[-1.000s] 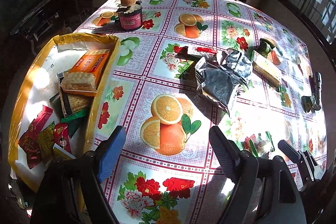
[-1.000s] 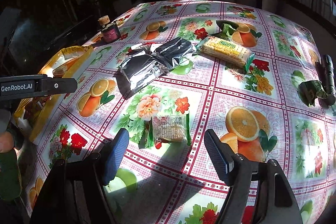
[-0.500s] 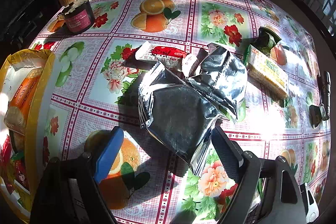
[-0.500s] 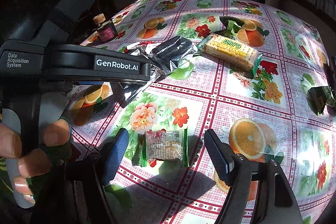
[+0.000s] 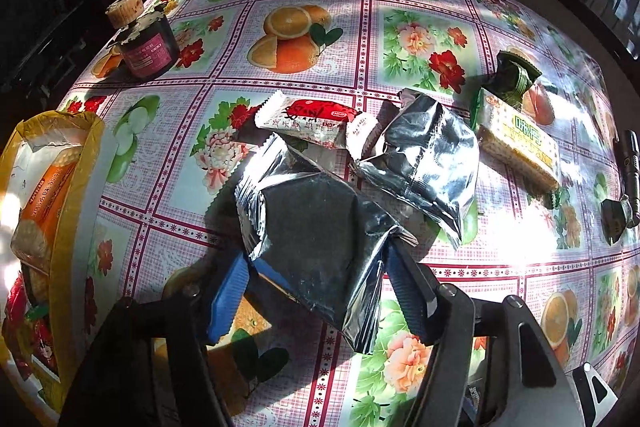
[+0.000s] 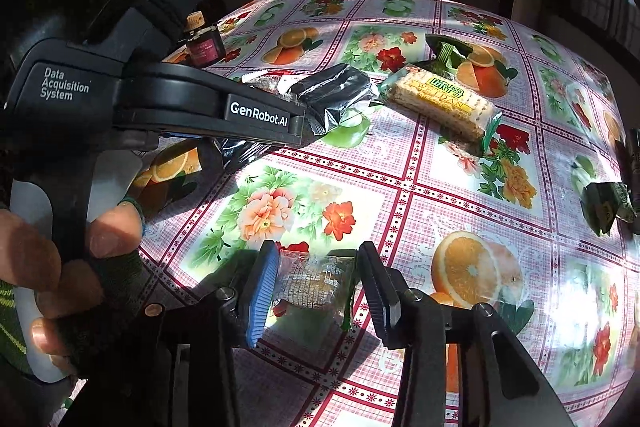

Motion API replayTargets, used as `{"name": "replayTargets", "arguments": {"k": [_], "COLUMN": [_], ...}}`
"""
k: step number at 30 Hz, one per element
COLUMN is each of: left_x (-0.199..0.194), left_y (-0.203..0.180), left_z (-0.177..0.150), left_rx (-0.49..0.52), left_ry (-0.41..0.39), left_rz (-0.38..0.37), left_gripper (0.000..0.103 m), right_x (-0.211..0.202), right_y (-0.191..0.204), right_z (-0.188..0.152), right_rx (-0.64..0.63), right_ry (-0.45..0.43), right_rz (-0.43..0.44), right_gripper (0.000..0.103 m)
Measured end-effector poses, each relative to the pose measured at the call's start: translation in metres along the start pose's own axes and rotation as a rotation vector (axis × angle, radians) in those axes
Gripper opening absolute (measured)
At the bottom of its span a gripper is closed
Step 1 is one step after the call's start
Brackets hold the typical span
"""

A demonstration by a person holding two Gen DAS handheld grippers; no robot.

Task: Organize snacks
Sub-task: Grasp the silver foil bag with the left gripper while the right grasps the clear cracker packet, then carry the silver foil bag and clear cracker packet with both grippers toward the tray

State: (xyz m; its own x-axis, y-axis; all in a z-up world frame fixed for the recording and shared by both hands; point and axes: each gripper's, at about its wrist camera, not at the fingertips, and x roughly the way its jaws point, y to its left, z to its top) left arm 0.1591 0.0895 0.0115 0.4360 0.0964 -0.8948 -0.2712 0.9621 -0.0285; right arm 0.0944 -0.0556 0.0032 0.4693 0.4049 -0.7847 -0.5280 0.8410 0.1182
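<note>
My left gripper [image 5: 316, 291] is shut on the near silver foil snack bag [image 5: 316, 235], its pads on both sides. A second silver bag [image 5: 424, 155] and a red-and-white wafer pack [image 5: 312, 119] lie just behind it. My right gripper [image 6: 316, 291] is shut on a small clear cracker packet [image 6: 312, 283] on the tablecloth. The yellow box [image 5: 76, 187] with packed snacks stands at the far left of the left wrist view. The left gripper's body [image 6: 200, 107] crosses the right wrist view.
A long cracker pack [image 6: 440, 103] and a green wrapped snack [image 6: 448, 55] lie at the back right. A dark jar [image 5: 146, 47] stands back left. A dark green packet [image 6: 604, 207] and a black flashlight [image 5: 630, 163] lie at the right edge.
My left gripper moved forward and closed on the near silver bag. My right gripper moved down onto the clear packet and closed on it.
</note>
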Motion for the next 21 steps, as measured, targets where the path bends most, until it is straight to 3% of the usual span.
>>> {"name": "replayTargets", "arguments": {"k": [2,3,4,5,9,11,13,15,21], "left_x": [-0.003,-0.007,-0.011,-0.016,-0.034,-0.042,-0.049,-0.055,-0.073], "left_y": [0.007,0.011,0.015,0.021,0.041,0.050,0.061,0.069,0.081], "left_z": [-0.002,-0.006,-0.009,-0.012,-0.026,-0.035,-0.043,-0.050,-0.067], "left_rx": [-0.009,-0.016,-0.025,-0.035,-0.063,-0.077,-0.093,-0.109,-0.133], "left_ry": [0.000,-0.002,-0.003,-0.007,-0.019,-0.018,-0.019,-0.021,-0.032], "left_rz": [0.008,0.008,0.006,0.006,0.008,0.003,0.006,0.000,-0.007], "left_gripper": [0.064,0.064,0.064,0.064,0.064,0.064,0.064,0.064,0.064], "right_x": [-0.006,-0.010,-0.013,-0.017,-0.017,-0.023,-0.034,-0.043,-0.028], "right_y": [0.000,0.000,0.000,0.000,0.001,-0.003,0.002,0.009,0.041], "right_z": [-0.001,-0.001,-0.001,-0.002,-0.007,-0.013,-0.020,-0.027,-0.043], "right_rx": [0.010,0.016,0.027,0.034,0.037,0.074,0.058,0.033,-0.077], "right_ry": [-0.014,-0.023,-0.027,-0.034,-0.009,-0.022,-0.042,-0.048,0.032], "right_rz": [0.012,0.027,0.052,0.065,0.030,0.073,0.088,0.075,0.018], "right_gripper": [0.042,0.033,0.012,0.008,0.009,0.018,0.048,0.063,0.065]}}
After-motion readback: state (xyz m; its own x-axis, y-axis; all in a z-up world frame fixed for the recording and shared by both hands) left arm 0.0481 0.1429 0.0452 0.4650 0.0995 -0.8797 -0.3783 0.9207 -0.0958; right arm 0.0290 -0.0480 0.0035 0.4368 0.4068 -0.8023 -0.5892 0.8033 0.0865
